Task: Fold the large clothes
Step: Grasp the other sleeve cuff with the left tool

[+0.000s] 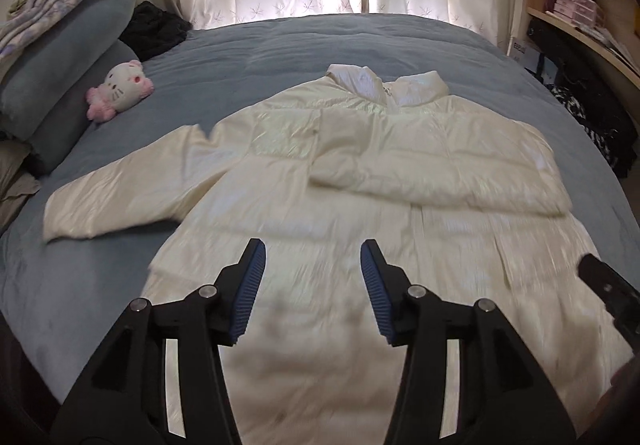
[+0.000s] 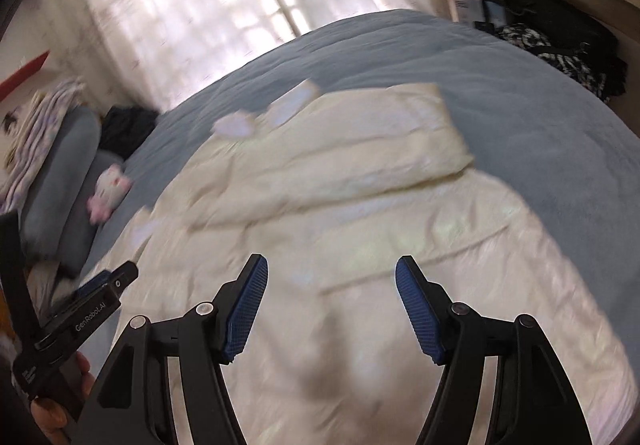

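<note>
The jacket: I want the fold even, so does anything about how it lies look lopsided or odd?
Yes. On the cream jacket, one sleeve is folded across the chest, while the other sleeve lies stretched out on the blue bedcover toward the plush toy. Both grippers are open and empty.

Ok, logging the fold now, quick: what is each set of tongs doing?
Left tongs: open, holding nothing, above the white jacket.
Right tongs: open, holding nothing.
</note>
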Demonstrator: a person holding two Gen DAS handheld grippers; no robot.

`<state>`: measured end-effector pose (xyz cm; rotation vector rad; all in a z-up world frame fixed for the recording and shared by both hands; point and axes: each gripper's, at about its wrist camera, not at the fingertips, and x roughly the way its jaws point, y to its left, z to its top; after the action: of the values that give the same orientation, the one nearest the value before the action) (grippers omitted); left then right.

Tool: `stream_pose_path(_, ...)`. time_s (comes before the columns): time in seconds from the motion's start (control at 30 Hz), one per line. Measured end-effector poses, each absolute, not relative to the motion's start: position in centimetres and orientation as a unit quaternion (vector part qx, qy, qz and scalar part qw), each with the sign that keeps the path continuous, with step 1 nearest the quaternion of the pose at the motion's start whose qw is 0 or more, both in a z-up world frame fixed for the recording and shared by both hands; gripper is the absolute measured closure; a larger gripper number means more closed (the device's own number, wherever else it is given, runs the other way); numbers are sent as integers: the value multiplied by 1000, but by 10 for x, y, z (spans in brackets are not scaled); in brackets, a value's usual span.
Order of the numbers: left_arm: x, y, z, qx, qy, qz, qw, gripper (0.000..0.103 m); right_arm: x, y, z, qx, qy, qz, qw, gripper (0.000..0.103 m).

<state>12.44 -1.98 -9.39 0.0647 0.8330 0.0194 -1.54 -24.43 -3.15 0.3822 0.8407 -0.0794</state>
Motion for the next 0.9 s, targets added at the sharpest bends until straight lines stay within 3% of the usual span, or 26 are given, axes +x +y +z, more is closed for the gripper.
stream_pose_path(0.4, 36, 72, -66, 10, 379, 37, 924, 57, -51, -126, -4, 88, 404, 4, 910, 35)
stream_pose_path(0.9, 22, 217, -64, -49, 374, 120, 919, 56, -51, -5, 4, 3, 409, 82, 909, 35)
